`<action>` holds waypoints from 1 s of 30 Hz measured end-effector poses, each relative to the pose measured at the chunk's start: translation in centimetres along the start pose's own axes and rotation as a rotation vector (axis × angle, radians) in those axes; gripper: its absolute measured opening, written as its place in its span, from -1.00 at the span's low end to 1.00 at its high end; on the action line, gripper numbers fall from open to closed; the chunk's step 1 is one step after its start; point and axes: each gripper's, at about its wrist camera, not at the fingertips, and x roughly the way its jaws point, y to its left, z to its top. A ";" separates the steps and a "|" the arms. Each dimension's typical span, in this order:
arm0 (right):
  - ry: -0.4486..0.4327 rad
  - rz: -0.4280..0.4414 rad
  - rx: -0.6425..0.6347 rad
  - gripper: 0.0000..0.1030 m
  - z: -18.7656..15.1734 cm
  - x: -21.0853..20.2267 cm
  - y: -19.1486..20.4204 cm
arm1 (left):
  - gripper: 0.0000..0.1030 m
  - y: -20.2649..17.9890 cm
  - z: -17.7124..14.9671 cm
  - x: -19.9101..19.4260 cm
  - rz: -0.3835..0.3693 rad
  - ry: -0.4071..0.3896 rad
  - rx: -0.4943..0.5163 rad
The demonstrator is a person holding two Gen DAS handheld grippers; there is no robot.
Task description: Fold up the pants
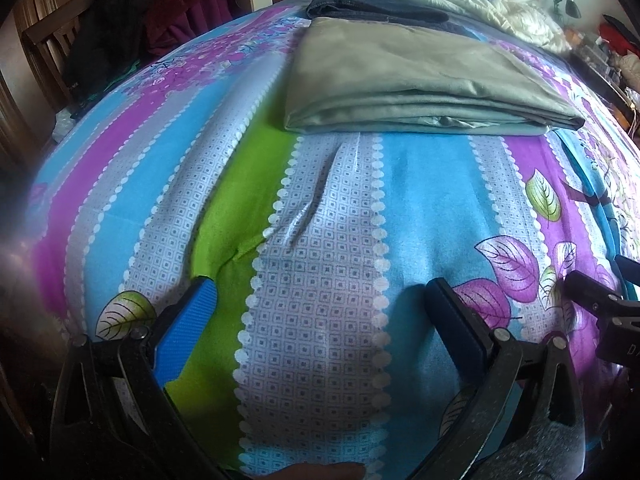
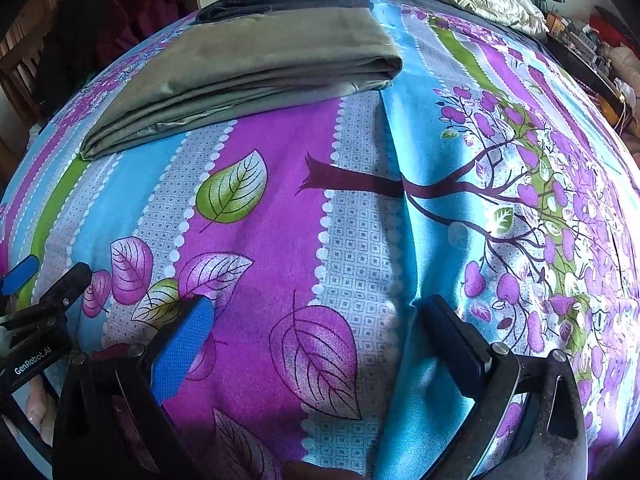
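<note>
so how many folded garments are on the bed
2: a folded grey-green cloth garment mid-bed, and a dark blue folded denim garment just behind, touching it. More may be hidden under the rumpled quilt.

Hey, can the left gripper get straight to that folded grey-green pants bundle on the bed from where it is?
Probably yes. The left gripper is open and empty, and only bare striped floral bedsheet lies between it and the folded grey-green pants.

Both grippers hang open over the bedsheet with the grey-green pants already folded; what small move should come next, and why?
Probably pull both back: the folded grey-green pants lie flat in layers on the striped floral bedsheet, and the left gripper and right gripper are open, holding nothing. Edges look even, so likely no touch-up is needed.
</note>
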 end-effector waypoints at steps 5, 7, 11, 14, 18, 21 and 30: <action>0.007 -0.047 0.015 1.00 0.3 0.0 0.5 | 1.00 -0.6 -0.2 -0.3 0.044 0.016 -0.021; 0.035 -0.078 -0.004 1.00 0.2 -0.4 1.0 | 1.00 -0.5 -0.2 -0.3 0.036 0.031 -0.008; 0.037 -0.065 -0.043 1.00 -0.2 -3.4 1.8 | 1.00 -0.2 0.2 -0.9 0.015 0.134 0.003; -0.031 -0.097 -0.092 1.00 0.1 -6.3 2.5 | 0.98 -0.1 -0.4 -2.3 -0.019 0.170 -0.019; -0.115 -0.090 -0.114 1.00 2.1 -10.4 2.8 | 0.95 -0.2 0.4 -4.9 -0.033 0.132 -0.019; -0.190 -0.079 -0.093 1.00 4.5 -13.7 2.7 | 0.94 -0.5 3.1 -7.6 -0.004 0.055 0.022; -0.315 -0.045 -0.020 1.00 9.8 -19.5 3.0 | 0.96 0.5 10.8 -14.5 0.056 -0.181 0.008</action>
